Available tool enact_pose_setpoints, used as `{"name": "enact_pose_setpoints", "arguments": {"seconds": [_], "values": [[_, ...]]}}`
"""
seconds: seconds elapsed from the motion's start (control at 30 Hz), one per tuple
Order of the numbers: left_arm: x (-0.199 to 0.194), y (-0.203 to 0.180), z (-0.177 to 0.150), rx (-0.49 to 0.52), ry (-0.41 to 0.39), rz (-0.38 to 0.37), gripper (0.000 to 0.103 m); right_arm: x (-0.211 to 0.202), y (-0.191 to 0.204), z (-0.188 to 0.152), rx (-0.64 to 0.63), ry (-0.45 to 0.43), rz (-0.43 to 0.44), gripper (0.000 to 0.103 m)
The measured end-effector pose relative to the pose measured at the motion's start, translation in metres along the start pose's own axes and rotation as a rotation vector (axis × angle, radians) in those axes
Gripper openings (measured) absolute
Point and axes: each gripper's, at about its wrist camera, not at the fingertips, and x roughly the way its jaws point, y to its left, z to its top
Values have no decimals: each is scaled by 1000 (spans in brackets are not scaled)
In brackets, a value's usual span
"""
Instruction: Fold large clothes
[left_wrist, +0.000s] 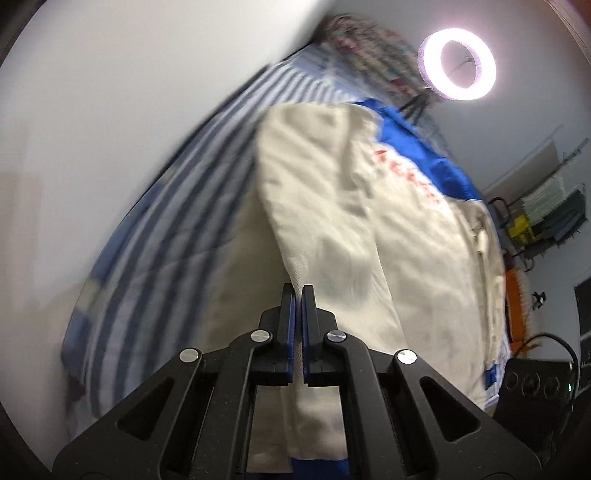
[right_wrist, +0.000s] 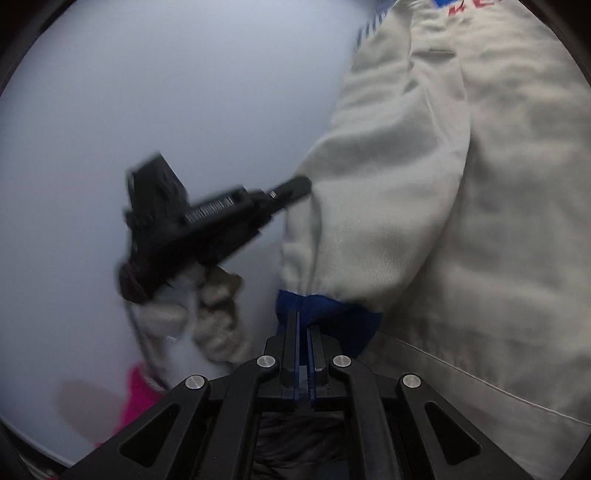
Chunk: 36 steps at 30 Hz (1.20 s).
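A large cream jacket (left_wrist: 369, 229) with blue panels and red lettering lies on a blue-and-white striped sheet (left_wrist: 177, 206). My left gripper (left_wrist: 298, 290) is shut on a raised fold of its cream cloth, which runs between the fingers and hangs down behind them. In the right wrist view the cream sleeve (right_wrist: 369, 206) ends in a blue cuff (right_wrist: 328, 314), and my right gripper (right_wrist: 303, 317) is shut on that cuff. The left gripper (right_wrist: 295, 186) shows there too, blurred, its tips at the sleeve's edge, held by a gloved hand (right_wrist: 207, 317).
A lit ring light (left_wrist: 458, 62) stands beyond the bed's far end beside patterned bedding (left_wrist: 369, 48). A white wall (left_wrist: 110, 110) runs along the left. Shelves and a yellow box (left_wrist: 521, 229) stand at the right, and a black device (left_wrist: 535, 380) with a cable lies nearer. A pink sleeve (right_wrist: 136, 398) shows low left.
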Motion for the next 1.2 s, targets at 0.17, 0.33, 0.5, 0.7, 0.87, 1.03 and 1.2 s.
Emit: {"name": "enact_pose_setpoints", "arguments": {"seconds": [0.17,0.33,0.5,0.7,0.87,1.03,1.2], "values": [[25,26,-14,-32,58,62,0,8,-17,-9,28,28,-58,1],[13,14,-14,33,17,72,0,-17,1,-5,-26,-5,-26,1],[16,6,-16,115,9,171,0,-4,-2,-7,-79,71,-119,8],[7,12,-29,108,15,207,18,-29,-15,0,-98,55,-134,36],[-7,24,-50,6,52,107,26,-30,-31,16,-42,51,-89,36],[-2,30,-82,-8,107,107,26,-11,-27,-1,-84,93,-74,36],[10,31,-85,34,121,131,12,12,-19,-7,-43,91,-65,28]]}}
